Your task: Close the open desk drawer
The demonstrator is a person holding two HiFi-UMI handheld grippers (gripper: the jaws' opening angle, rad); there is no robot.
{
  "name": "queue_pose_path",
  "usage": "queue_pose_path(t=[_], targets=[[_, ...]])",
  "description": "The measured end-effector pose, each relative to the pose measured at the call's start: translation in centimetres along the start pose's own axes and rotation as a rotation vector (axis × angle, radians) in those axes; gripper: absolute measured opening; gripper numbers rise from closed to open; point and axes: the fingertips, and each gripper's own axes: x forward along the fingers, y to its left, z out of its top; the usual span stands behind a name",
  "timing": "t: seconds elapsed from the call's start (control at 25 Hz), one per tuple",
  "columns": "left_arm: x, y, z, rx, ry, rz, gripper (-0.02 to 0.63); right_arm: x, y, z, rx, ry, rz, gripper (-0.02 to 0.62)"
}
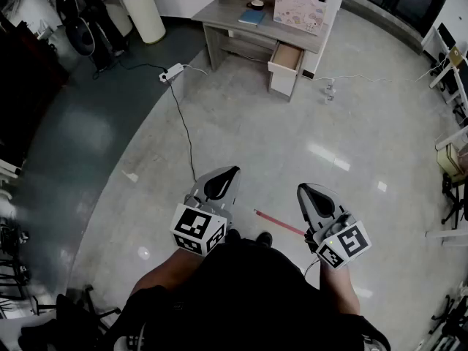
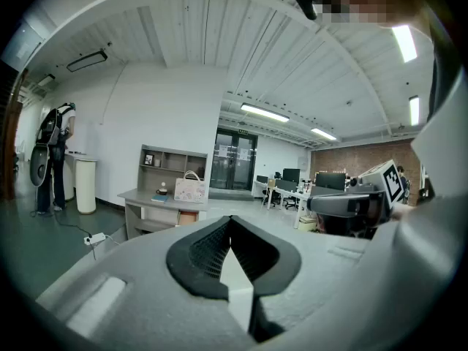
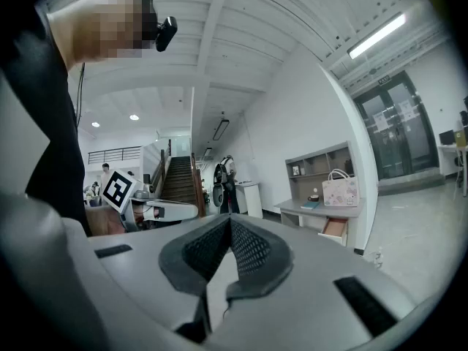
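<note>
Nothing is done yet: the drawer [image 1: 285, 57] stands pulled out under the surface [image 1: 227, 12], well apart from us across the floor [image 1: 241, 137]. Our left gripper [image 1: 223, 180] and right gripper [image 1: 311, 196] hang by our body, jaws together on nothing — the approach and push are left.

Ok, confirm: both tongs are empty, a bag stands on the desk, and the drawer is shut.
Wrong: the drawer is open, pulled out of the desk, as the head view shows. The left tongs and right tongs are empty, and the bag stands on the desk.
</note>
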Motion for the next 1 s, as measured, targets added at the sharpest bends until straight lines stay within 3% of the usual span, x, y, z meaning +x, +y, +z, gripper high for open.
queue_pose_path(t=[0.4,0.6,0.88,1.0], targets=[[-0.9,2.8,-0.5,-0.017,-0.005,0.01,0.008,3.0,1.1,-0.5,0.007,0.012,0.018,0.011],[-1.7,5.1,-0.3,-0.026,-0.016,0.013,0.008,5.6,2.3,0.4,0.059,-0.024,0.064,0.012],[-1.4,8.3,-0.3,0.005,-0.013,0.003,0.008,9.0,2.0,0.0,0.062,-0.025,0.013,0.018],[0.7,9.6,-0.3,-0.013,-0.001,-0.006,0.008,10.5,0.5,-0.4,0.09,-0.017,0.022,0.083]])
